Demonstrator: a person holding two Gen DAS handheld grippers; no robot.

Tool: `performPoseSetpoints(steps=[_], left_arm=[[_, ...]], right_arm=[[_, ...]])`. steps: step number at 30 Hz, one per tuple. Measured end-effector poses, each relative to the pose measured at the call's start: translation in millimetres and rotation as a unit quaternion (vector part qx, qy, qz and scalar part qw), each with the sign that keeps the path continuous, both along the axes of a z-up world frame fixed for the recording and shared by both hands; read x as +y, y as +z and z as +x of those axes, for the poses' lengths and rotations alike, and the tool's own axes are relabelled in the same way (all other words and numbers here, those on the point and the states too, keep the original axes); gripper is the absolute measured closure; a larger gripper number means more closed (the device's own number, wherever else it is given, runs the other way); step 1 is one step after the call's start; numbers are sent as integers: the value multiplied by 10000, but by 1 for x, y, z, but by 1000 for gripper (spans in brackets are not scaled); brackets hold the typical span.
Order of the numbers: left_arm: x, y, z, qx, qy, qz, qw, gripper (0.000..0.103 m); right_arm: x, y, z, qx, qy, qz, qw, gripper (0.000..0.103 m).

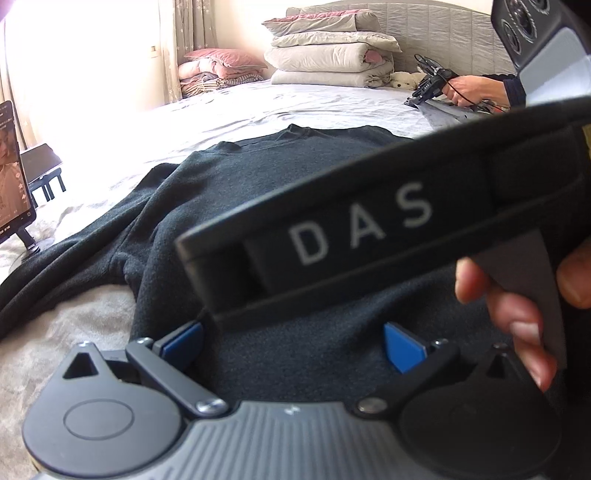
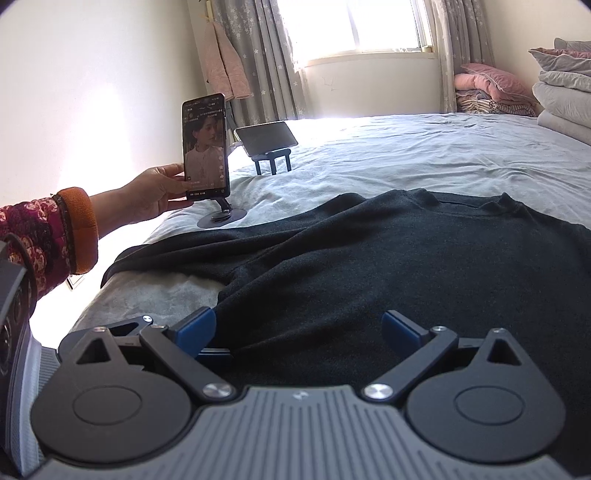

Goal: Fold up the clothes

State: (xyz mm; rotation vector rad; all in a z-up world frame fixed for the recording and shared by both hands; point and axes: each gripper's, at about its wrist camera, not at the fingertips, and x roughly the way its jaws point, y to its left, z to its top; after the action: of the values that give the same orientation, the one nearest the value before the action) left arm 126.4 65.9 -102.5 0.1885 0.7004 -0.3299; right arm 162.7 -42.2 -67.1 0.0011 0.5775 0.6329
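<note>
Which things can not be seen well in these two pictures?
- Sweater: in the left wrist view its right half is hidden behind a blurred black bar; in the right wrist view the hem is behind the right gripper.
- Phone: the text on the screen is too small to read; in the left wrist view the edge cuts it off.
- Window: overexposed, nothing outside shows.

The bed [image 2: 424, 155] lies bare and passable beyond the dark sweater [image 2: 369, 258] up to the stacked quilts [image 1: 328, 55], while the phone on its stand [image 2: 205, 147], a hand [image 2: 155, 192] touching it and a second stand [image 2: 266, 142] crowd the left edge.
</note>
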Motion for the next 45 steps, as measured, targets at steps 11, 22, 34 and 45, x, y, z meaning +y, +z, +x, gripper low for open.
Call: performPoseSetpoints(steps=[11, 22, 34, 45], left_arm=[[1, 0, 1, 2, 0, -6, 10000, 0], [0, -1, 2, -2, 2, -6, 10000, 0], [-5, -1, 2, 31, 2, -2, 10000, 0], [36, 44, -18, 153, 1107, -300, 9933, 0]], right_arm=[[-29, 11, -20, 212, -384, -319, 9985, 0], [-48, 11, -37, 437, -658, 20, 9969, 0], [-50, 15, -24, 386, -543, 82, 9977, 0], [-51, 20, -18, 237, -419, -156, 9987, 0]])
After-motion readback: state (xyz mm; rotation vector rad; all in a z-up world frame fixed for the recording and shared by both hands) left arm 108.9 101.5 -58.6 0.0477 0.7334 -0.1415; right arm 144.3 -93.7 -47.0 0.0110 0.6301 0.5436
